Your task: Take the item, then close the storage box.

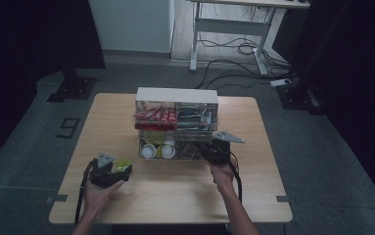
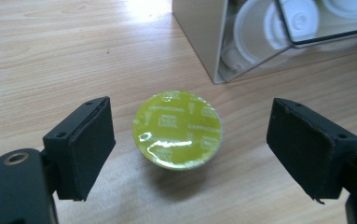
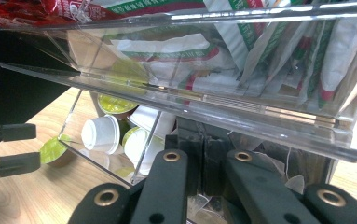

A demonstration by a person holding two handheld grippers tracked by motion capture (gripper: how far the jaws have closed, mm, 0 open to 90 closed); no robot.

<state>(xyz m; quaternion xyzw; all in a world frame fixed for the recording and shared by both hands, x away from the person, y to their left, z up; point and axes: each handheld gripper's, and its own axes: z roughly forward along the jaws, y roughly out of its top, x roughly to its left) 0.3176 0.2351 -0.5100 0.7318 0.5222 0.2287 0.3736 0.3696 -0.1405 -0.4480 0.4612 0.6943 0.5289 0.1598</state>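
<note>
Capsule lid glossy green foil; table matt pale wood; organiser clear glossy plastic.

green-lidded coffee capsule upright on table (foil glossy)

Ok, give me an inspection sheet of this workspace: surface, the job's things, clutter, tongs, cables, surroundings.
Surface: wooden table, bare around the work.
Job's things: green-lidded capsule standing on the table; clear organizer holding more capsules, white cups and sachets.
Clutter: nothing seen.
Tongs: left tongs open, astride the capsule without touching it; right tongs shut at the organizer's lower front, what they pinch cannot be told.
Cables: one cable trails from the left tongs; loose wires on the floor behind.
Surroundings: dim room, grey floor, desk frame at the back.
</note>
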